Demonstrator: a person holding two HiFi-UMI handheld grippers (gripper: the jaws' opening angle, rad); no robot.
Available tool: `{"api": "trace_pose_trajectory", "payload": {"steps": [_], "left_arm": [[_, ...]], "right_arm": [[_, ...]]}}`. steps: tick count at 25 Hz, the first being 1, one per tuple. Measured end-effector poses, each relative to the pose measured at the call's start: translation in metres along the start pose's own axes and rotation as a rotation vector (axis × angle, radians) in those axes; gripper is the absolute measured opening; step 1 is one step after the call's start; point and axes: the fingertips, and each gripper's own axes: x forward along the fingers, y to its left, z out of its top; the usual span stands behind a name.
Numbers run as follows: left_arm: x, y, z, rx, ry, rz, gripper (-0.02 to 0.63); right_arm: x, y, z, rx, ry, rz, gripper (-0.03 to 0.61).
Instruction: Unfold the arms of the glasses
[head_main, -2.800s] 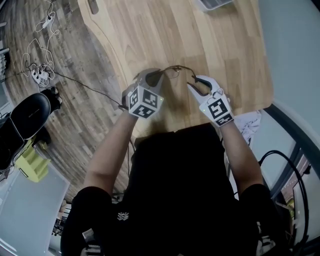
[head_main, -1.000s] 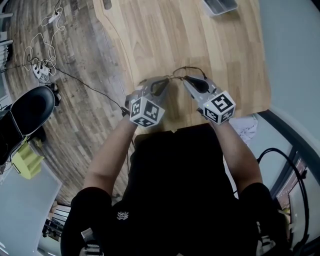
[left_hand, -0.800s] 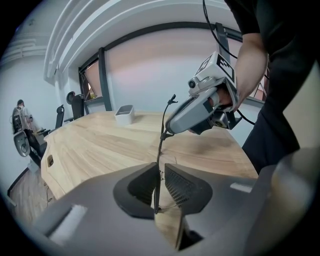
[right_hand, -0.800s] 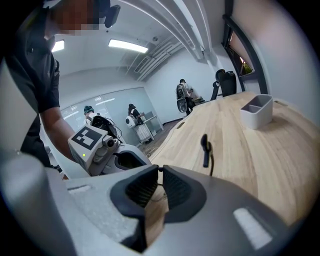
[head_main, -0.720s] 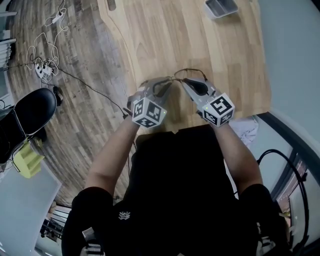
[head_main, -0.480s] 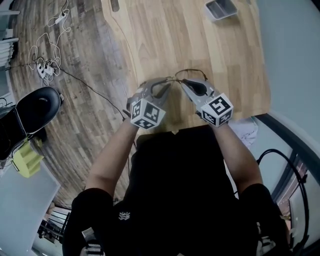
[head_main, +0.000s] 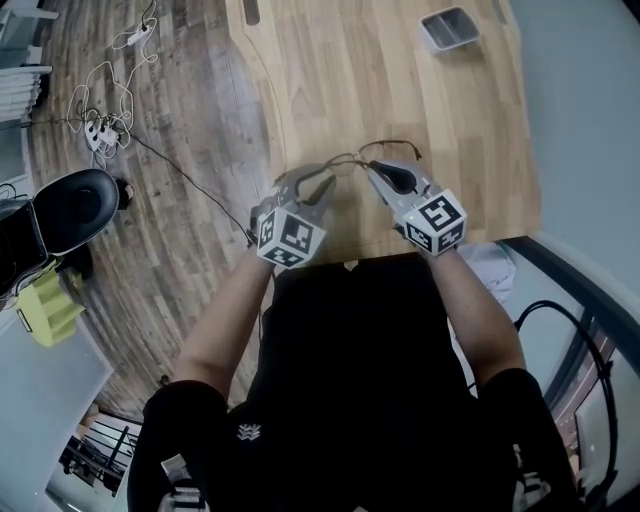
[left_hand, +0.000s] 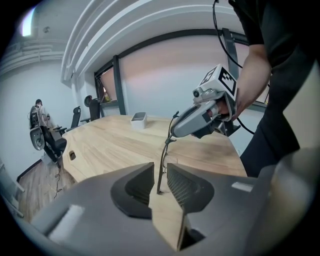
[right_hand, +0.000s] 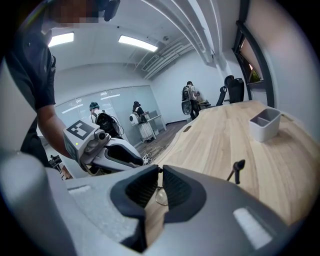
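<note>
- The jaws of the left gripper (head_main: 322, 178) are being opened. A second ago they were shut on the thin arm (left_hand: 161, 167), which now stands loose between them.
- The glasses (head_main: 392, 146) are held above the table (head_main: 330, 70) by the right gripper (head_main: 374, 170), pinched tight beside the lens (right_hand: 161, 195).
- That arm looks swung out (the other cannot be told).
- A grey tray (head_main: 449, 27) sits far off; nothing is in the way.

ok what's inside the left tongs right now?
One thin dark glasses arm stands between the left tongs; the jaws are opening, not pressing it. Its far end runs into the right tongs, which cover whatever lies beyond.
</note>
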Motion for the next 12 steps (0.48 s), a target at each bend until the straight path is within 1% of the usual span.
{"api": "trace_pose_trajectory", "payload": {"steps": [12], "left_arm": [[-0.031,-0.006,-0.007,-0.022,-0.024,0.037,0.087]], "right_arm": [[0.005,0.022,0.007,-0.037,0.001,0.007,0.029]]}}
